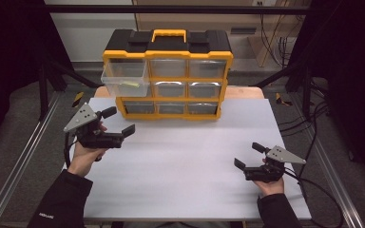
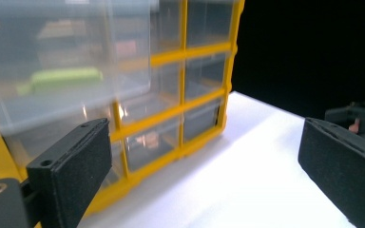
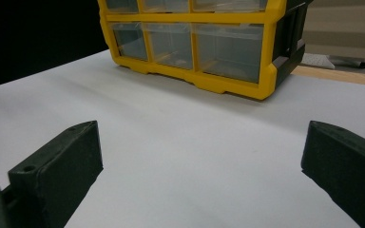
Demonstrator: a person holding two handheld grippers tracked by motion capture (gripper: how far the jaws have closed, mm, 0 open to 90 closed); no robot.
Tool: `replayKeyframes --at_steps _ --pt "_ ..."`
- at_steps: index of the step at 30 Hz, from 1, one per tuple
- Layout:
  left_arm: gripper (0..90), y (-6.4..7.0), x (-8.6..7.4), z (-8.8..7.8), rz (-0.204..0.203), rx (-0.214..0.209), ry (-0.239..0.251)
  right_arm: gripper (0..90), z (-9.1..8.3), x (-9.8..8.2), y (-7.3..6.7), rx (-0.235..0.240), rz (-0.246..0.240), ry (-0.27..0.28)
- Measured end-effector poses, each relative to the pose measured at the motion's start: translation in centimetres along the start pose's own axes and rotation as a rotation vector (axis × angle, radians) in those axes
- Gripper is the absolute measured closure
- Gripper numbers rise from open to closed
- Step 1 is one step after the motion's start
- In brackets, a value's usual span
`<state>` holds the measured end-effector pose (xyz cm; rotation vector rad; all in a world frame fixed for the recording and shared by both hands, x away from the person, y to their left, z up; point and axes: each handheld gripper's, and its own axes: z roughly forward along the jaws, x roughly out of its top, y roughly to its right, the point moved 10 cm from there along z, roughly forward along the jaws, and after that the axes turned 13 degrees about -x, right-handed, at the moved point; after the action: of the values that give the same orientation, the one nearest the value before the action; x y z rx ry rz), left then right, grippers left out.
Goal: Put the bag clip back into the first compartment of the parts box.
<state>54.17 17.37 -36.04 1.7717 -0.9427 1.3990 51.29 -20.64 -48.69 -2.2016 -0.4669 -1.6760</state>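
A yellow and black drawer cabinet (image 1: 167,76) with clear drawers stands at the back of the white table. Its top left drawer (image 1: 125,78) is pulled out, and a small yellow-green item (image 1: 129,84) lies inside it. My left gripper (image 1: 120,121) hovers just in front of and below that drawer, open with nothing between its jaws. In the left gripper view the drawer (image 2: 66,71) and the green item (image 2: 64,78) are close above the open left gripper (image 2: 204,161). My right gripper (image 1: 248,156) rests open and empty near the table's front right. The right gripper view looks past the open right gripper (image 3: 202,161) toward the cabinet's bottom row (image 3: 195,47).
The white table sheet (image 1: 180,156) stretches between both grippers and the cabinet. Metal frame rails (image 1: 19,156) run along both sides of the table. Cables (image 1: 313,142) hang off the right edge. A wooden table edge (image 3: 342,75) shows behind the cabinet.
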Motion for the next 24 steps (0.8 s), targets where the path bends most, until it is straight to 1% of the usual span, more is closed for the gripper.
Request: replayKeyframes --at_steps 2,4,5,7,9,11,14,16,17,19,20,23,24 --pt "3.5 0.1 -1.2 0.0 -0.016 -0.011 -0.002 0.5 0.0 0.0 0.0 0.001 -0.002 -0.001" --pt "3.3 0.1 -2.4 0.1 -0.025 -0.021 -0.017 0.5 0.1 -0.1 0.0 0.001 -0.003 -0.002" --pt "3.2 0.2 -3.3 0.1 -0.037 -0.024 -0.024 0.5 0.1 -0.1 0.0 0.001 -0.002 -0.002" --pt "2.8 0.2 -4.2 0.1 -0.044 -0.026 -0.029 0.5 0.1 -0.1 0.0 0.001 -0.001 -0.003" --pt "2.7 0.2 -5.3 0.0 -0.043 -0.021 -0.040 0.5 0.1 -0.1 -0.1 0.002 -0.001 -0.003" --pt "2.8 0.1 -6.6 -0.1 -0.059 -0.019 -0.052 0.5 0.1 -0.1 -0.1 0.002 -0.003 -0.003" --pt "2.6 -0.1 -7.9 -0.2 -0.073 -0.010 -0.067 0.5 0.1 -0.1 -0.1 0.002 -0.003 -0.004" --pt "2.5 -0.3 -8.6 -0.4 -0.080 0.002 -0.075 0.5 0.1 -0.1 -0.1 0.002 -0.003 -0.003" --pt "2.7 -0.5 -8.9 -0.5 -0.087 0.004 -0.071 0.5 0.1 -0.1 -0.1 0.002 -0.002 -0.004" --pt "2.6 -0.6 -9.1 -0.8 -0.092 0.007 -0.062 0.5 0.1 -0.1 -0.1 0.003 -0.003 -0.004" --pt "2.9 -0.8 -9.3 -1.0 -0.087 0.016 -0.062 0.5 0.1 -0.1 -0.1 0.003 -0.003 -0.004" --pt "2.5 -1.0 -9.6 -1.3 -0.101 0.018 -0.057 0.5 0.1 -0.2 -0.1 0.002 -0.003 -0.010" --pt "2.6 -1.0 -9.7 -1.4 -0.099 0.024 -0.057 0.5 0.1 -0.2 -0.2 0.004 -0.005 -0.007"
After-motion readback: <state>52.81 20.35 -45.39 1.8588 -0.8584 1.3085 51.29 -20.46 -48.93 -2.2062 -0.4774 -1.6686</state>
